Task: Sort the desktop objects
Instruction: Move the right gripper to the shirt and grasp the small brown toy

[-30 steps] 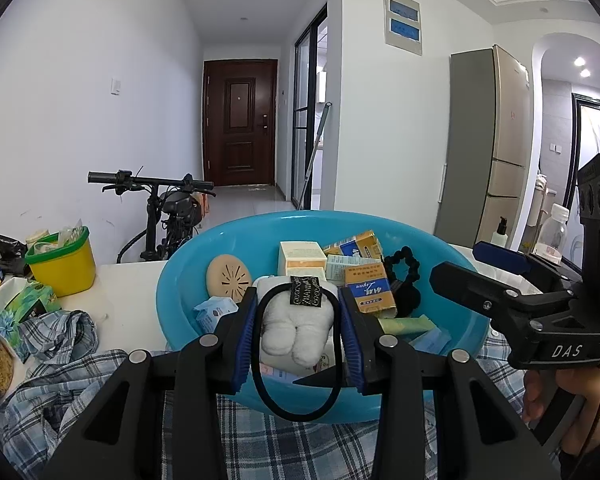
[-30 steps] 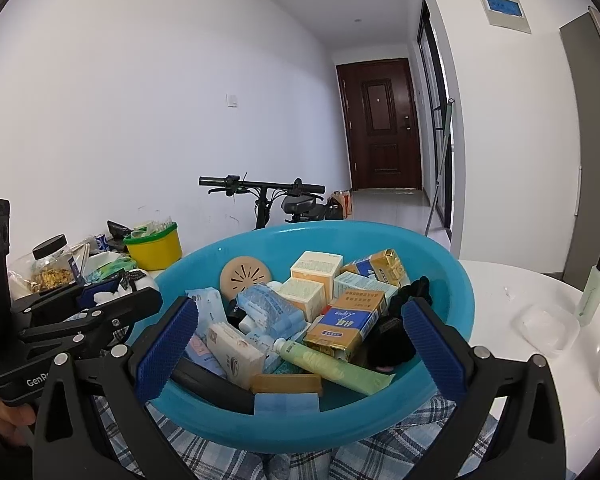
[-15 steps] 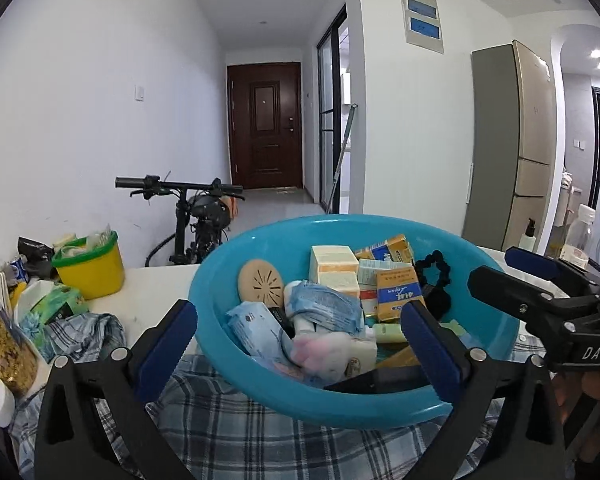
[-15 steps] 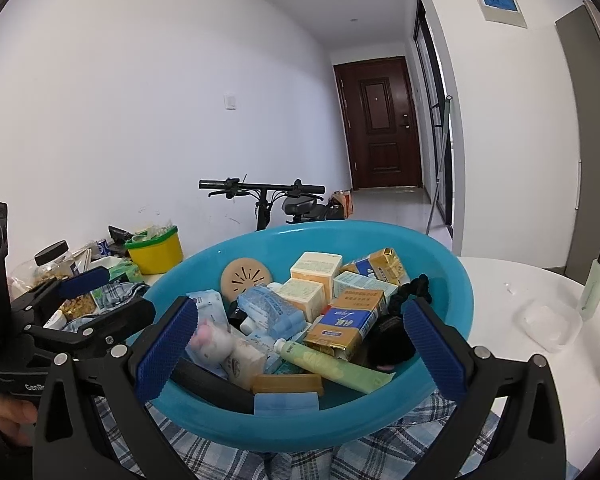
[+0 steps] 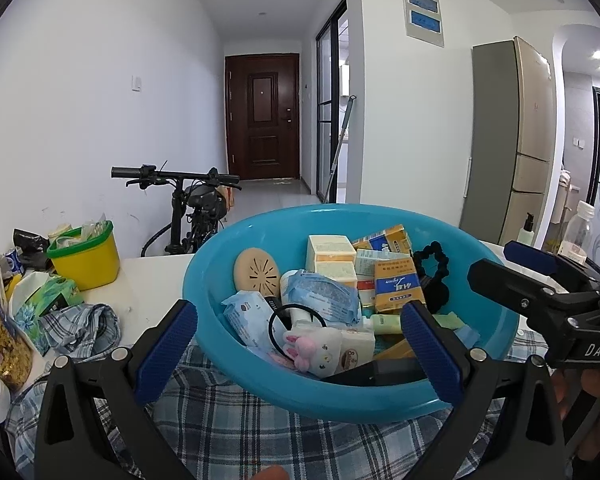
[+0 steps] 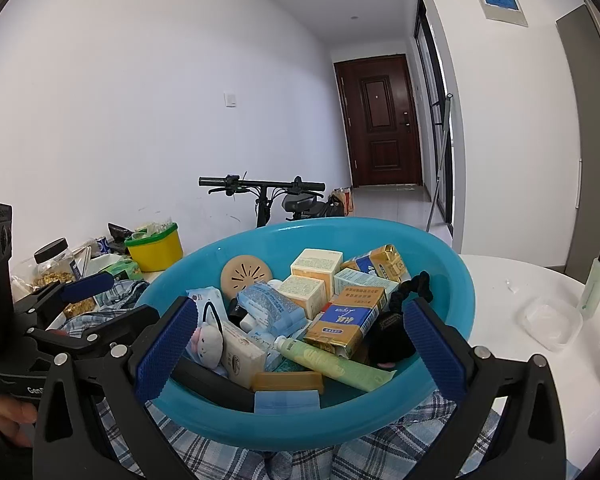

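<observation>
Plaid cloth (image 5: 236, 432) half-hidden under blue basin (image 5: 496, 316); left claw (image 5: 298, 354) wide, right claw (image 6: 300, 350) wide, both empty

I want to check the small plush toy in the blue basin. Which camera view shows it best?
The left wrist view: the plush toy lies near the basin's front, pink face visible. In the right wrist view it sits partly behind a blue pad.

Both views are bright and sharp, lit evenly by recessed ceiling lights (image 5: 598, 55) that flare slightly; fisheye bending curves walls, and corners go black.
</observation>
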`<state>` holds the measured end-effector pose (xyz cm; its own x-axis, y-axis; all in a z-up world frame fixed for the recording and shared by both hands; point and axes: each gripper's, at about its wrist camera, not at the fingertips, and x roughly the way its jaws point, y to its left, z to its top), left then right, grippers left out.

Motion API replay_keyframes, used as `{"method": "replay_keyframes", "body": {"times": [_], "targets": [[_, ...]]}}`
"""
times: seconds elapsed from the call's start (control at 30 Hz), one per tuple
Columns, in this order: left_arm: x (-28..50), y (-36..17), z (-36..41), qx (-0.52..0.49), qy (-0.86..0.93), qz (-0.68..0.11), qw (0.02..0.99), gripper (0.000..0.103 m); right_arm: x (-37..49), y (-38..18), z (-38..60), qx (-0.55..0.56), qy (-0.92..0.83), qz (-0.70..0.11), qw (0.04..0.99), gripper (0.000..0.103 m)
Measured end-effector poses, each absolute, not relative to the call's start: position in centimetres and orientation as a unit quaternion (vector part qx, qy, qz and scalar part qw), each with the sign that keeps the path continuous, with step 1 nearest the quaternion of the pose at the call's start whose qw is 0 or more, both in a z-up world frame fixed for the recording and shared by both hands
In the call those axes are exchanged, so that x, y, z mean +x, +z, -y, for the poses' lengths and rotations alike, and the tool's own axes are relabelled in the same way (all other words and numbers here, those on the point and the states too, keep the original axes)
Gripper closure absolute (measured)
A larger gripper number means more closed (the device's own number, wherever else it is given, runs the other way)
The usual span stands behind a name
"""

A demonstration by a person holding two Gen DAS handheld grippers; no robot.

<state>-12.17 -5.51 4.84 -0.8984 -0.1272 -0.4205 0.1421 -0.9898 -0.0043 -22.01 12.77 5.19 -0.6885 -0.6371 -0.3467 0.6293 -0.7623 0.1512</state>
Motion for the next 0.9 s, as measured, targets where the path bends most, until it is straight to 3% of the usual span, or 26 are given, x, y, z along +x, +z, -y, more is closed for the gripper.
{"method": "replay_keyframes", "body": {"times": [0.47, 0.67, 0.9], "targets": [[-11.8, 5.2, 5.5, 0.213, -0.975, -0.019, 0.067, 0.0, -21.5, 5.8, -12.7, 0.179, -0.917, -0.002, 0.358, 0.0], [-11.6, 5.5, 5.3, 0.213, -0.975, -0.023, 0.056, 0.0, -21.7, 5.2, -13.7, 0.224, -0.895, 0.039, 0.383, 0.0], [-11.2, 5.6, 5.2, 0.208, -0.977, -0.02, 0.048, 0.0, -16.7, 3.2, -15.9, 0.255, -0.88, -0.042, 0.399, 0.0]]}}
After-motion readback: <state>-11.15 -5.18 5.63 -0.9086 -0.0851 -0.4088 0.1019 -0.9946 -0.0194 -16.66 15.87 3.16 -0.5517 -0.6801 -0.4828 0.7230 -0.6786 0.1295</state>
